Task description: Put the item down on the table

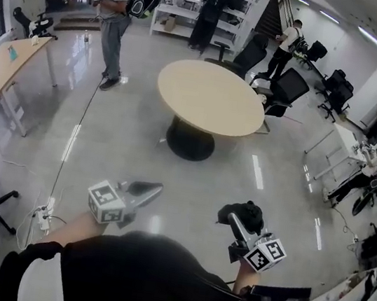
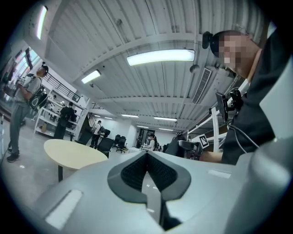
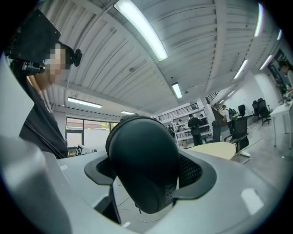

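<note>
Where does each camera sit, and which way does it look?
Head view: on the person's head, looking down at the round table, their shirt, left gripper and right gripper.
Left gripper view: on the left gripper, looking across the room past shut jaws; the shirt at right.
Right gripper view: on that gripper, looking past the black case it grips; shirt at left.
All three see the round table.

The left gripper (image 1: 152, 189) is held in front of the body and points forward, about level; its jaws are pressed together with nothing between them. The right gripper (image 1: 235, 224) is beside it, well apart, also level, with its jaws clamped on a black case (image 1: 246, 213). The left forearm (image 1: 72, 223) and the right forearm (image 1: 246, 281) are bare.
</note>
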